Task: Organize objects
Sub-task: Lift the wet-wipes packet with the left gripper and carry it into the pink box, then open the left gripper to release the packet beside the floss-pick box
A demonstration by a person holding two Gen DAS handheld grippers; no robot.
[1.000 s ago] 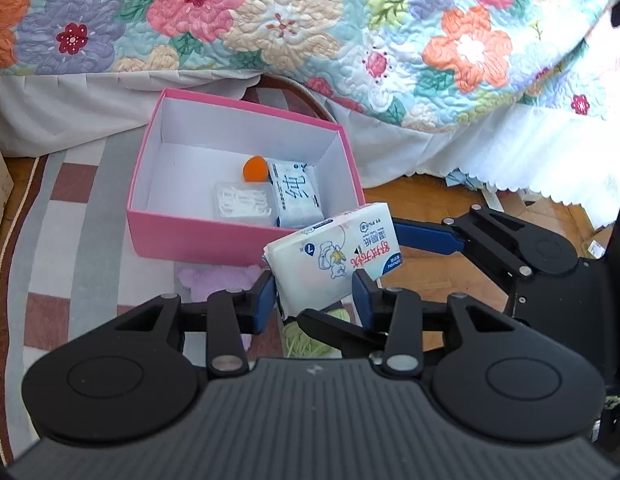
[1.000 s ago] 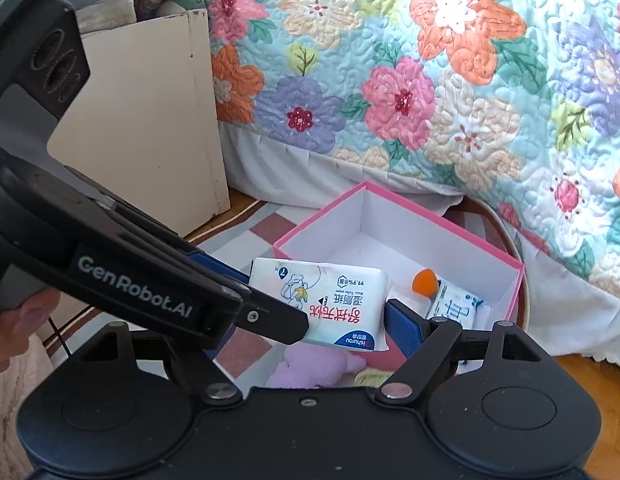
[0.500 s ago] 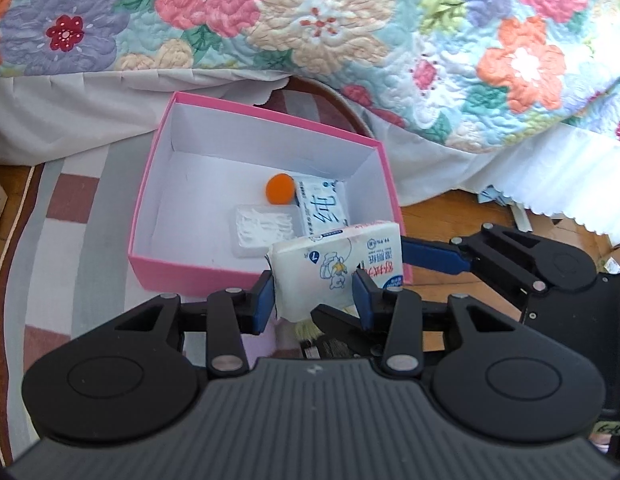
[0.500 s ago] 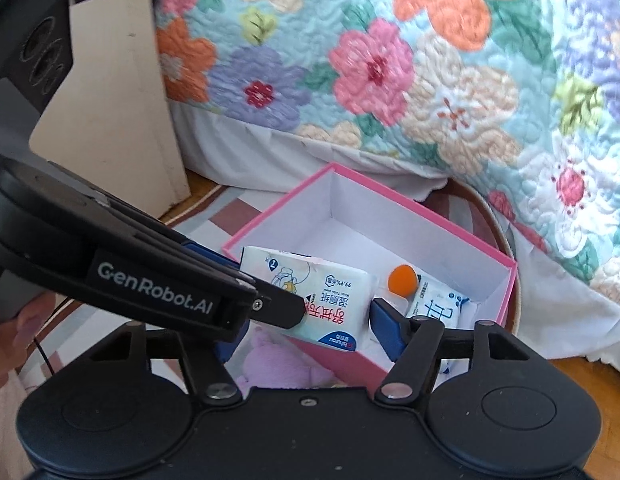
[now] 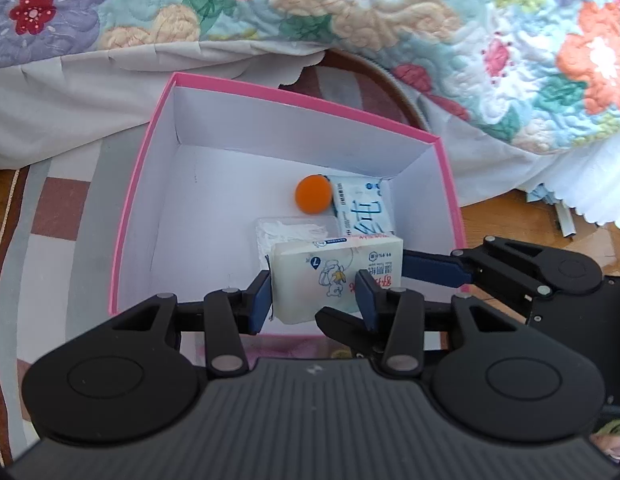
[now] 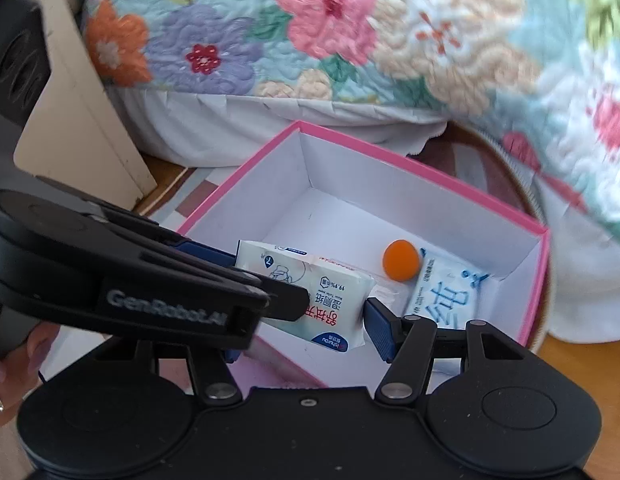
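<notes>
Wipes (image 5: 334, 272), a white soft pack with a cartoon figure and red lettering, sit at the centre of the left-wrist view, low over the front part of the pink box (image 5: 144, 184); the left gripper (image 5: 312, 294) has its blue pads pressed on the pack's two sides, so its jaws are clamped on it; the right gripper (image 5: 394, 292) comes in from the right of that frame, one blue finger (image 5: 434, 268) lying along the pack's right end and a black fingertip below the pack's near edge. In the right-wrist view the same pack (image 6: 322, 300) lies between the right gripper's (image 6: 306, 312) fingers; its jaws are closing around the pack, though the left finger is hidden behind the other tool's black arm, and whether the right pad touches I cannot tell; a hand (image 6: 18, 364) shows at the lower left edge, gripping that tool. Just past the pack, on the box's white floor, lies a clear packet (image 5: 296, 232) of white pieces, partly covered by the pack; beyond it an orange ball (image 5: 314, 194) lies just beside a blue-printed tissue pack (image 5: 364, 210) against the right wall. The box stands on a checked rug (image 5: 58, 208); at the top of both frames hangs a flowered quilt (image 5: 390, 12) with white sheet below it; a cream panel (image 6: 78, 112) stands at the upper left of the right-wrist view.
</notes>
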